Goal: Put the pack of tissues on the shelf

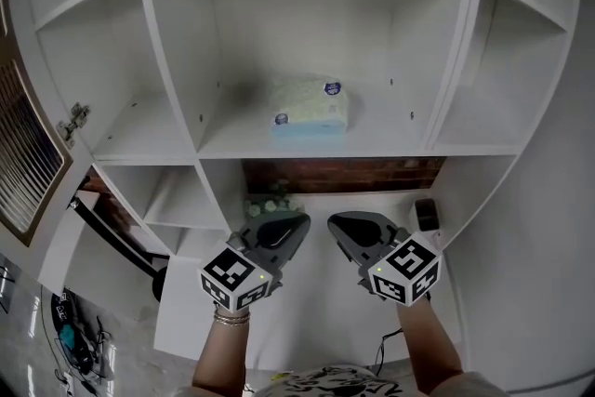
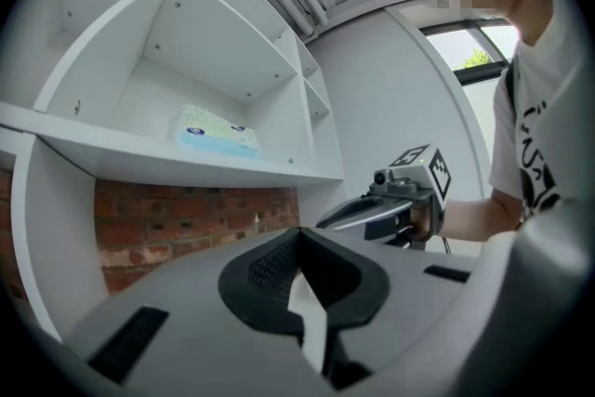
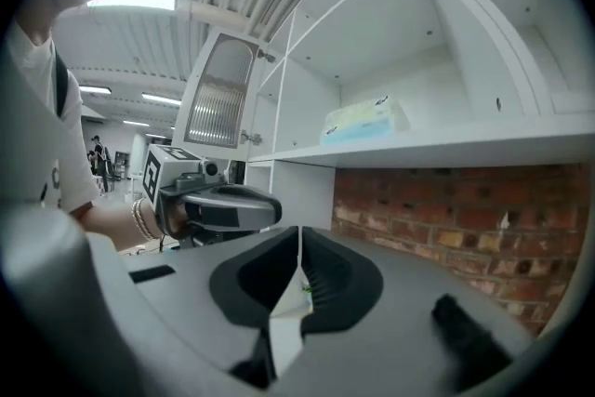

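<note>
From the head view, there is one pack of tissues (image 1: 310, 105). It lies flat on the shelf (image 1: 390, 139), in the middle box, with its long side running left to right. There are two grippers, both low down and well apart from the pack. The left gripper (image 1: 284, 230) and the right gripper (image 1: 353, 230) sit side by side, tips close to each other. The pack is up and ahead of them, about in the middle, so neither one looks nearer. A strip of brick wall (image 1: 335, 174) shows under the shelf.

In the left gripper view, its jaws are pressed together with nothing between them. The pack (image 2: 217, 132) is up high and a bit to the left, on the shelf board. The right gripper (image 2: 372, 214) is just off to the side.

In the right gripper view, its jaws are pressed together too, with nothing in them. The pack (image 3: 363, 121) is up and to the right, above the bricks.

I think the job looks done, since the pack rests on the shelf and nobody holds it.
</note>
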Available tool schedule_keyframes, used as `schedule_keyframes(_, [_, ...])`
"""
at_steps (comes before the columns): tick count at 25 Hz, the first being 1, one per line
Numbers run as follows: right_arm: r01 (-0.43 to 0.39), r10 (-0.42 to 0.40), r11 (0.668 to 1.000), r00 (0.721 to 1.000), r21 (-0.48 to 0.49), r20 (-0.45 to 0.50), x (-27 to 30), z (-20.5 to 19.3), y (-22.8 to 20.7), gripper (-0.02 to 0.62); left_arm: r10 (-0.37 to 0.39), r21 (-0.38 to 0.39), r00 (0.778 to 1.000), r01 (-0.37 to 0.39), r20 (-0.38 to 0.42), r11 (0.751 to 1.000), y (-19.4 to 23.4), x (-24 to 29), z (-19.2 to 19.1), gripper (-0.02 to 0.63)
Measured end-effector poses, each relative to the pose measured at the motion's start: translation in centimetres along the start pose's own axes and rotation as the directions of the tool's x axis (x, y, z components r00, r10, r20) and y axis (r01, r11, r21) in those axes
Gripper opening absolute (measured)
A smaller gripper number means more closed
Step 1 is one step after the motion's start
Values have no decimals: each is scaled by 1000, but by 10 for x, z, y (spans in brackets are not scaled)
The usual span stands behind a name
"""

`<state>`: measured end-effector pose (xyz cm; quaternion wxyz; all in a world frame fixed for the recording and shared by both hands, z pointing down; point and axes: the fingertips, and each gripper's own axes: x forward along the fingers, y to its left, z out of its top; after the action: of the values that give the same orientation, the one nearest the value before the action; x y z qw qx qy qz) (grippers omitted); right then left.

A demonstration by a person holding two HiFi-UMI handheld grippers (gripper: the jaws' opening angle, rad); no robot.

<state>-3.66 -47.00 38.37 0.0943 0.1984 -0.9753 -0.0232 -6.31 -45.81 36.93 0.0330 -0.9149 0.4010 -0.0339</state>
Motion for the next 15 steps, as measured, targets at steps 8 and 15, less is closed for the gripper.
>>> schedule_keyframes(8, [-91, 90, 991, 996, 101, 22, -11, -34, 36, 28, -103, -60, 994, 100, -48, 993, -36, -8, -50, 15])
schedule_keyframes(15, [-113, 118, 980, 993, 164, -19, -22, -80, 57, 28, -111, -130, 988, 97, -103, 987, -50, -27, -93, 15])
